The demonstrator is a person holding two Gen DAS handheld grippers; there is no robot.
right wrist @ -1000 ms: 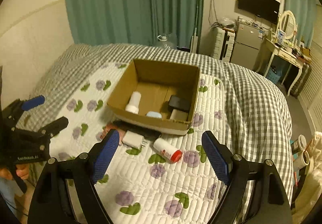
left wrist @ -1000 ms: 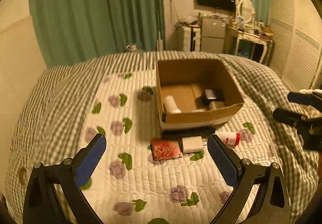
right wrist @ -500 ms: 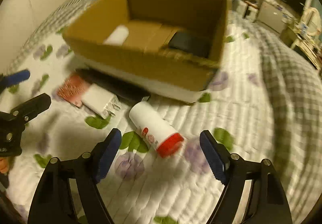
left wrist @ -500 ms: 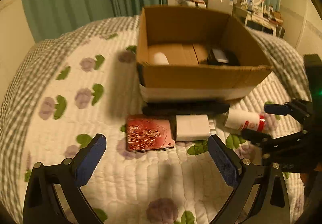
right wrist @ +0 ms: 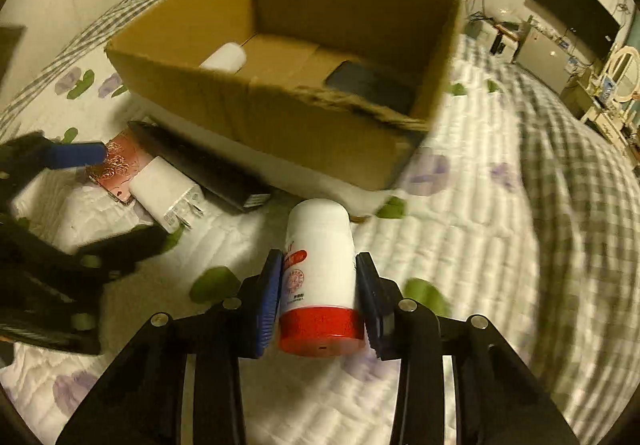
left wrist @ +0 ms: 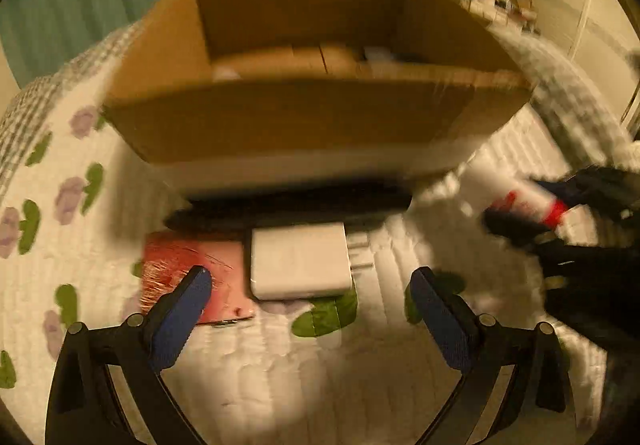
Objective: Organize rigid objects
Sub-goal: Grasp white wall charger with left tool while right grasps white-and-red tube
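My right gripper (right wrist: 319,265) is shut on a white bottle with a red cap (right wrist: 320,277), lying on the quilt in front of the cardboard box (right wrist: 256,101); the bottle also shows in the left wrist view (left wrist: 516,197). My left gripper (left wrist: 308,281) is open, its fingers straddling a white charger (left wrist: 300,261), with a red patterned case (left wrist: 188,265) beside it. The charger (right wrist: 164,193) and the case (right wrist: 120,165) also show in the right wrist view. The box (left wrist: 304,117) holds a white bottle (right wrist: 224,57) and a dark device (right wrist: 372,85).
A long black flat object (left wrist: 288,209) lies along the box's near side on the flowered quilt (left wrist: 320,385). Checked bedding (right wrist: 560,165) covers the bed's right side. Green curtains, a TV and a dresser stand far behind.
Both grippers have dropped closer to the quilt. My right gripper has closed on the red-capped bottle. My left gripper has moved in over the charger, still open.
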